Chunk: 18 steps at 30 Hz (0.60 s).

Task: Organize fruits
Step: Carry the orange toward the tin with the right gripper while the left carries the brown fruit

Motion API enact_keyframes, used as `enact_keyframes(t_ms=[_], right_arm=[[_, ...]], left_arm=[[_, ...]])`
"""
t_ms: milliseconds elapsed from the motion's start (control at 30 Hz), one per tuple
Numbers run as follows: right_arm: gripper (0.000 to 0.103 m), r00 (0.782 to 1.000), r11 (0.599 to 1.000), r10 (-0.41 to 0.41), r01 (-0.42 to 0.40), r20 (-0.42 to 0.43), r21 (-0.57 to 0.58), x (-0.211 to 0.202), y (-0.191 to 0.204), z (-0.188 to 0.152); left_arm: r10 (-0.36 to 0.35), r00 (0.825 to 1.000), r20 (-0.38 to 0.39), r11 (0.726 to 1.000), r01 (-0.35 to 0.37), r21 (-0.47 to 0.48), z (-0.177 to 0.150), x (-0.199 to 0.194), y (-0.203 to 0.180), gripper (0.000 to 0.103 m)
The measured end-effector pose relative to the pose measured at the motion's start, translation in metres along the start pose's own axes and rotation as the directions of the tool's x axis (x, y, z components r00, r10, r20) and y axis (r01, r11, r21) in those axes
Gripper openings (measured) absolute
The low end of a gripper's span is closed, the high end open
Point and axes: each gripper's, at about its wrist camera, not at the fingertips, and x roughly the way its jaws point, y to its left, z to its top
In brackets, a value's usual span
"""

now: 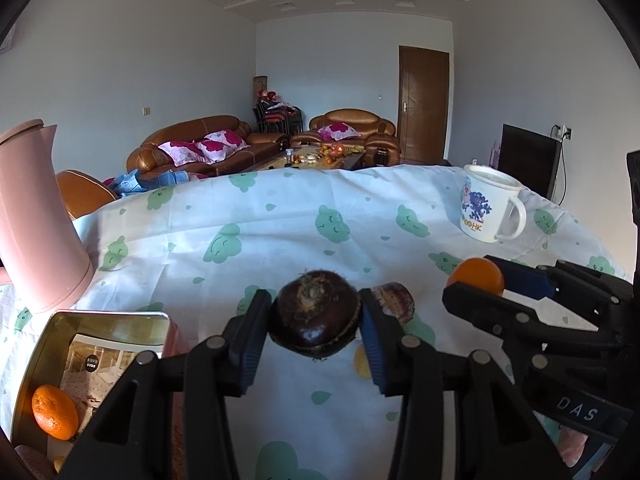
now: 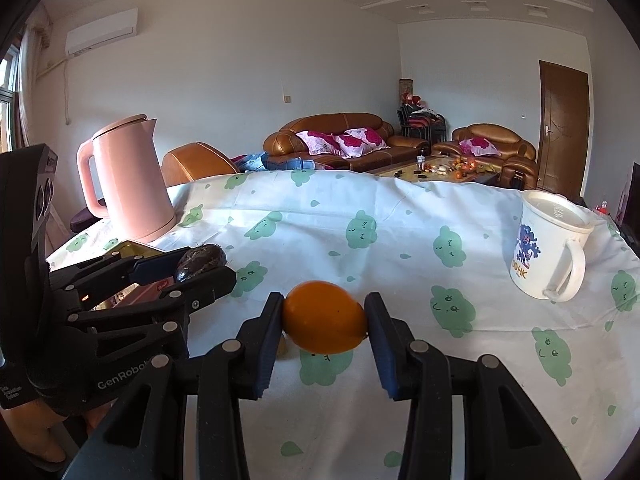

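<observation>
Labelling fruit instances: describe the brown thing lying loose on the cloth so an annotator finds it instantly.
Start at the white tablecloth with green cloud prints, then find the left claw gripping a dark brown round water chestnut. Just right of that claw's right finger a second, paler brown chestnut-like piece lies on the cloth. Unlike its neighbour, no claw holds it.

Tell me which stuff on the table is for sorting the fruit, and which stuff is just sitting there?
For the job:
- dark brown fruit, clamped in the left gripper
- orange fruit, clamped in the right gripper
- open tin box with an orange inside
- second brown fruit on the cloth

Just sitting there:
- pink kettle
- white mug
</observation>
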Motion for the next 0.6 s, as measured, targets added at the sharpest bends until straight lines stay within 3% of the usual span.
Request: enact_keyframes(t_ms=[600], right_arm=[[0.044, 0.998, 1.000, -0.013, 0.014, 0.064, -0.025, -0.013, 0.006, -0.001]], left_arm=[[0.020, 0.997, 0.070, 1.000, -0.022, 0.016, -0.001, -0.015, -0.002, 0.046]])
